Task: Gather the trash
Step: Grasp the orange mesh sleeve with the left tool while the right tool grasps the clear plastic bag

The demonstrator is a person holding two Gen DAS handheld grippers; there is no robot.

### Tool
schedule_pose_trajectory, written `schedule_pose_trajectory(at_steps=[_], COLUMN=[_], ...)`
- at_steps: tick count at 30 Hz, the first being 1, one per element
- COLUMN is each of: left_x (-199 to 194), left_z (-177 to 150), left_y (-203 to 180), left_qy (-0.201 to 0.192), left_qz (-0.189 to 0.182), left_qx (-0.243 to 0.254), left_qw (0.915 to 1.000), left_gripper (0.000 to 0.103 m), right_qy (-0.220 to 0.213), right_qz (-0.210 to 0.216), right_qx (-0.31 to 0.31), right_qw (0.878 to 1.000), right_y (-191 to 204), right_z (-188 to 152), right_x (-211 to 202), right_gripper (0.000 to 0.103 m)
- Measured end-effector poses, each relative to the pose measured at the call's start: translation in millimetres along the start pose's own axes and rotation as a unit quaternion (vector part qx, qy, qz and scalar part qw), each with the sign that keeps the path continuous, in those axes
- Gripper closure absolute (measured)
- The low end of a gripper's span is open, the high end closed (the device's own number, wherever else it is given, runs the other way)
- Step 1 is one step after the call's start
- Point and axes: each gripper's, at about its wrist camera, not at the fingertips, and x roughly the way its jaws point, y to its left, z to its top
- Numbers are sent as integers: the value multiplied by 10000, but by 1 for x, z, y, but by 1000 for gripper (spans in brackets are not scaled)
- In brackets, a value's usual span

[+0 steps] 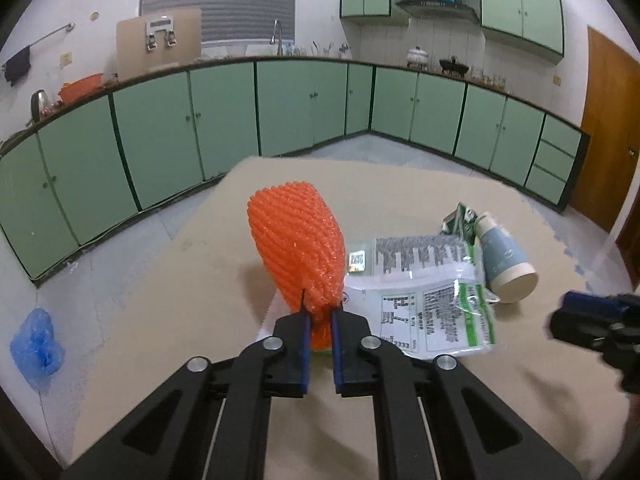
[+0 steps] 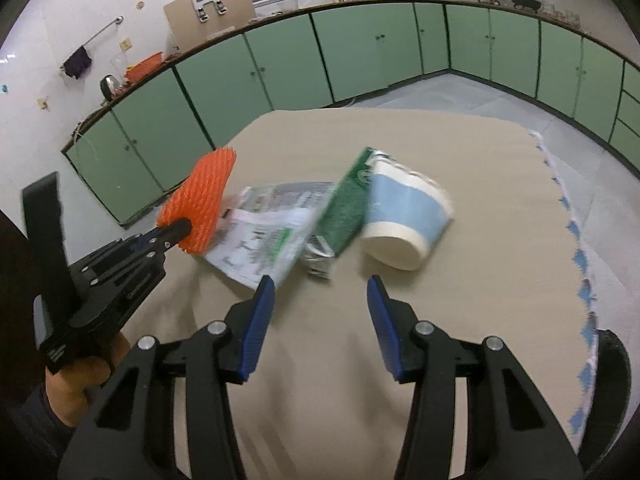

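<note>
Green cabinets (image 1: 224, 116) are running along two walls and meeting in a corner, with a dark counter (image 1: 304, 59) lying on top. Upper cabinets (image 1: 520, 4) are hanging beside a range hood (image 1: 438, 4). A shuttered window (image 1: 218, 0) is sitting above a tap (image 1: 277, 36). A wooden door (image 1: 610, 128) is standing at right. Grey floor (image 1: 360, 146) is showing beyond a beige table (image 1: 180, 300).

Bare tabletop (image 2: 340, 340) before the right tongs (image 2: 322, 292); paper cup (image 2: 408, 220) beyond.
</note>
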Motion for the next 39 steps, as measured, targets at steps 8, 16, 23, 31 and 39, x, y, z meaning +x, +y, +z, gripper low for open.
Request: schedule_pose_trajectory(at_steps=[8, 16, 23, 31, 39], left_x=[-45, -61, -61, -62, -74], left_z=[2, -9, -17, -20, -17], left_y=[17, 61, 78, 76, 71], left_qy=[-301, -332, -294, -264, -318], left_qz=[93, 229, 183, 108, 82], left_qx=[-13, -211, -257, -248, -185], left_qw=[9995, 9990, 9991, 9993, 9993], left_gripper=[95, 95, 95, 95, 95], right_qy=[94, 149, 335, 166, -61], right_qz=[78, -102, -206, -113, 12], right_qx=[109, 412, 668, 559, 516], right_qw=[9999, 9990, 9970, 9982, 9987], right_y=[26, 31, 27, 30, 27], right_z=[2, 8, 5, 1, 8], right_x=[23, 41, 59, 54, 23], right_gripper=[61, 62, 61, 96, 97])
